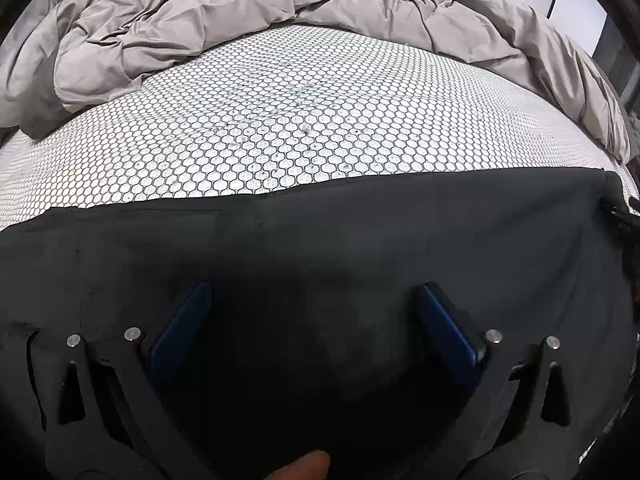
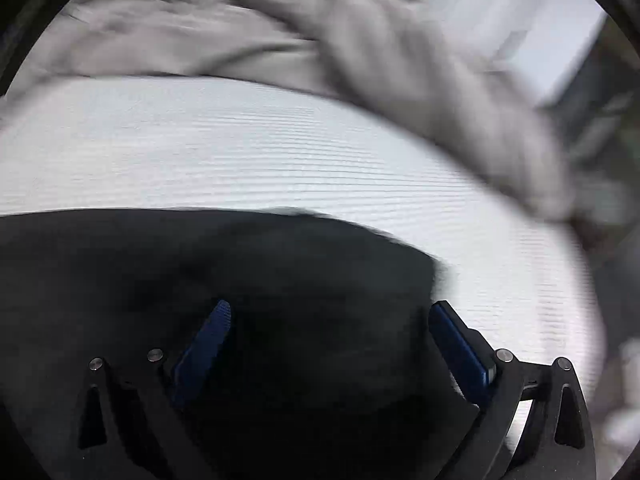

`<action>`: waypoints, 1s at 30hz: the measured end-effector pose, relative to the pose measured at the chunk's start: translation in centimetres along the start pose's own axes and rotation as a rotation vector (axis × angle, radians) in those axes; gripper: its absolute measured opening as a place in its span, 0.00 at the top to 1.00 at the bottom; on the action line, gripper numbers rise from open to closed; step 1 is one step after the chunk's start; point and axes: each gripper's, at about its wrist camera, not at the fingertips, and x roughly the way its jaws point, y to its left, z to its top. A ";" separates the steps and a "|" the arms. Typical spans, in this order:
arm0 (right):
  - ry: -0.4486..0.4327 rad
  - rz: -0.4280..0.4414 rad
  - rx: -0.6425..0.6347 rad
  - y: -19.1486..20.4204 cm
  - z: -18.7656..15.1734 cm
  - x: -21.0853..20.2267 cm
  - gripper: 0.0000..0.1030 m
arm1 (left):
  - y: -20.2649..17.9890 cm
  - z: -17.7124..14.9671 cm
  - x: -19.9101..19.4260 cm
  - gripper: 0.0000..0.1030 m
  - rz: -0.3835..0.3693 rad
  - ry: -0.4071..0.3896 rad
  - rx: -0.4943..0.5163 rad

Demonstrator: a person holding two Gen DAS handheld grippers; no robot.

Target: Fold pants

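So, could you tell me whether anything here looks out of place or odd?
Only small things: the white honeycomb-patterned mattress shows scattered dark specks near its middle, and the grey rumpled duvet is bunched behind it. The black pants lie flat.

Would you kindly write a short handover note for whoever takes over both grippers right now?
Left gripper: jaws open, over the black pants, holding nothing.
Right gripper: jaws open, over the pants' right end; that view is motion-blurred, so it is moving.
Pants: lying flat across the near side of the honeycomb-patterned mattress, far edge straight. Grey duvet is bunched at the far side, clear of the pants.
Done: pants appear laid out and smoothed; how many folds are in, I cannot tell.
Left: probably grip an end and fold across.
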 end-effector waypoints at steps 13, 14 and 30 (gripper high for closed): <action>-0.099 0.607 -0.227 7.2 -2.8 -8.9 0.02 | -10.2 -3.1 -2.0 0.01 -0.166 0.098 0.175; -0.079 0.574 -0.283 8.6 -3.6 -8.7 0.02 | -10.3 -3.5 -2.0 0.01 -0.124 0.085 0.209; -0.163 0.516 -0.406 6.6 -6.8 -12.2 0.01 | -4.7 -8.7 -9.5 0.01 -0.211 -0.039 0.139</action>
